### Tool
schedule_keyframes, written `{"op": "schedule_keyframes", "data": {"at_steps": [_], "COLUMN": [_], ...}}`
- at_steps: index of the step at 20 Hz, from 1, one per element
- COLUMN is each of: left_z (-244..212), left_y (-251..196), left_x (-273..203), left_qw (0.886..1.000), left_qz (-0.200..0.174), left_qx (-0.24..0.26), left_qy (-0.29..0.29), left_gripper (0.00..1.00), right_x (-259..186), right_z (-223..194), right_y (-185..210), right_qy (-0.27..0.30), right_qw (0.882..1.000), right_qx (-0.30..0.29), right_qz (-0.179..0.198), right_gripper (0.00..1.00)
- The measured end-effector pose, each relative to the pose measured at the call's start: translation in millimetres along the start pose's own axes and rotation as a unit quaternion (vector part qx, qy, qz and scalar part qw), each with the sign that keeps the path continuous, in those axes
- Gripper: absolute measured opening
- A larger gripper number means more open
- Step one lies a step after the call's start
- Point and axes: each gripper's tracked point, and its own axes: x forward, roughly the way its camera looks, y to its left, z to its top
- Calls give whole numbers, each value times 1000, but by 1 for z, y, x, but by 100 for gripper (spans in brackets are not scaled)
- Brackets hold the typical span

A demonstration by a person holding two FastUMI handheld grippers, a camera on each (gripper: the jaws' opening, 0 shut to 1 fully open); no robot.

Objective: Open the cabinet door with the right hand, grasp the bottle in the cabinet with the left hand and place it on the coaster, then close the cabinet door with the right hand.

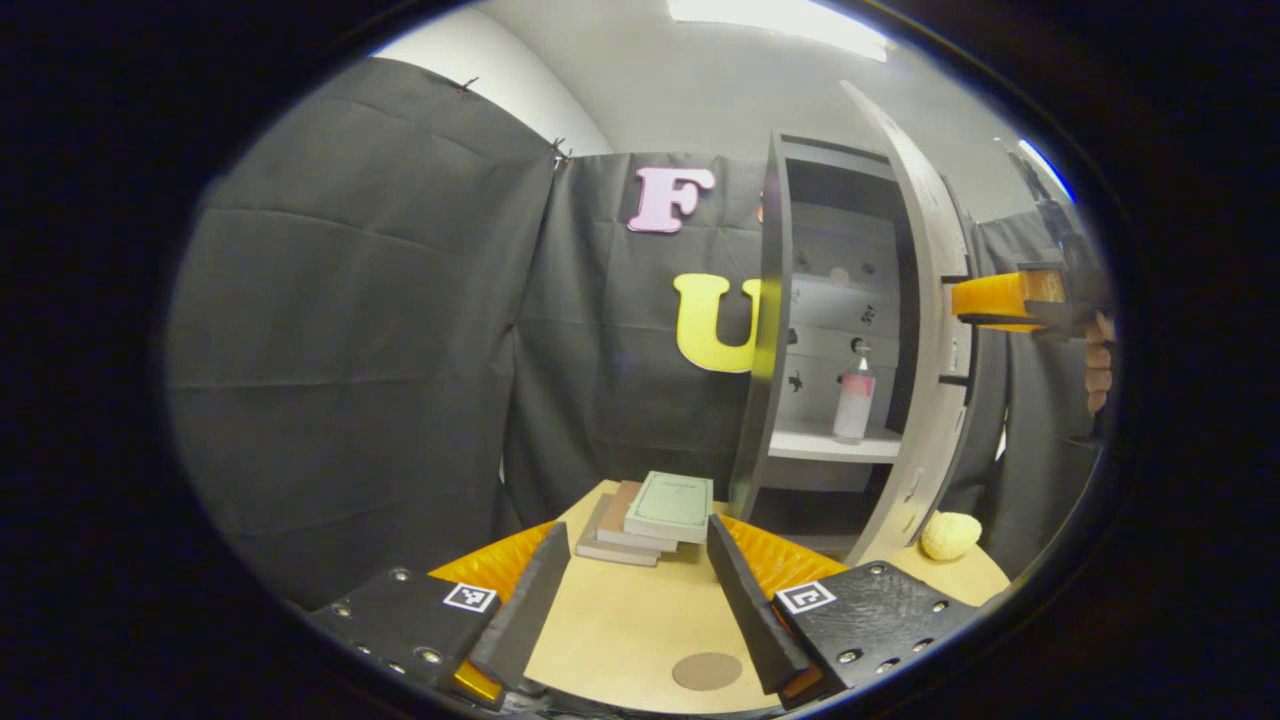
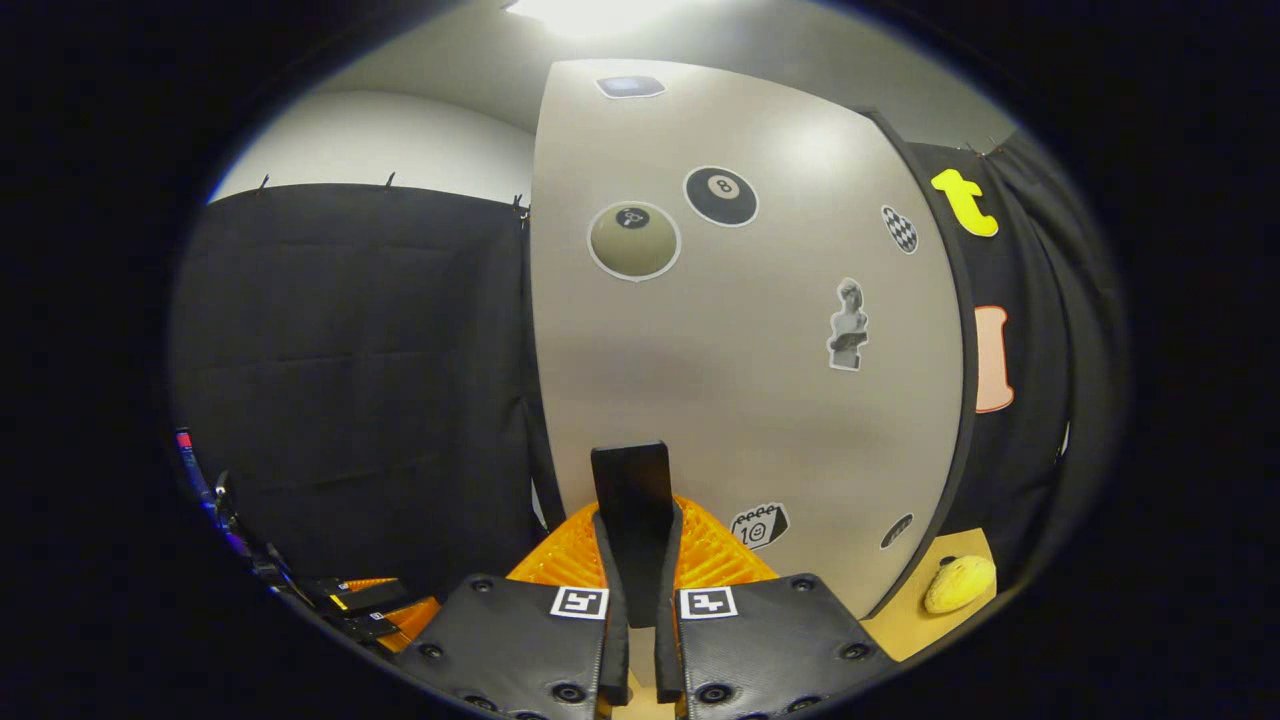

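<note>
The cabinet (image 1: 775,330) stands at the back of the table with its pale door (image 1: 925,330) swung partway open. On its lower shelf stands a white bottle (image 1: 855,400) with a pink band, upright. A round brown coaster (image 1: 707,670) lies on the table just ahead of my left gripper (image 1: 635,530), which is open, holds nothing and sits well short of the cabinet. My right gripper (image 2: 638,530) is shut on the dark door handle (image 2: 632,485) on the sticker-covered door (image 2: 740,400). It also shows at the door's edge (image 1: 1010,300), held by a hand (image 1: 1098,365).
A stack of books (image 1: 655,515) lies on the wooden table (image 1: 620,620) between the coaster and the cabinet. A yellow lumpy object (image 1: 950,535) rests on the table right of the door's foot, also seen as the yellow lumpy object (image 2: 958,583) in the right gripper view.
</note>
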Motion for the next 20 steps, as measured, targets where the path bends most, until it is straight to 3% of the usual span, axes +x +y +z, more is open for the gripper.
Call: {"op": "schedule_keyframes", "data": {"at_steps": [4, 6, 10, 12, 20], "left_z": [-2, -3, -3, -6, -12], "left_y": [-21, -33, -56, -66, -106], "left_x": [7, 10, 15, 19, 32], "left_qw": [1000, 999, 998, 997, 992], "left_qz": [-21, -33, -60, -74, -122], "left_qx": [1, -1, 5, 9, 11], "left_qy": [3, 5, 3, 6, 17], "left_gripper": [84, 84, 84, 84, 84], "right_x": [3, 2, 2, 2, -3], "right_z": [0, 1, 2, 2, 4], "right_y": [-4, -6, -8, -10, -21], "right_qy": [2, 2, 1, -1, -6], "right_qw": [1000, 1000, 999, 999, 998], "right_qx": [22, 22, 25, 25, 22], "right_qz": [-9, -15, -29, -38, -60], "right_gripper": [15, 10, 12, 9, 14]}}
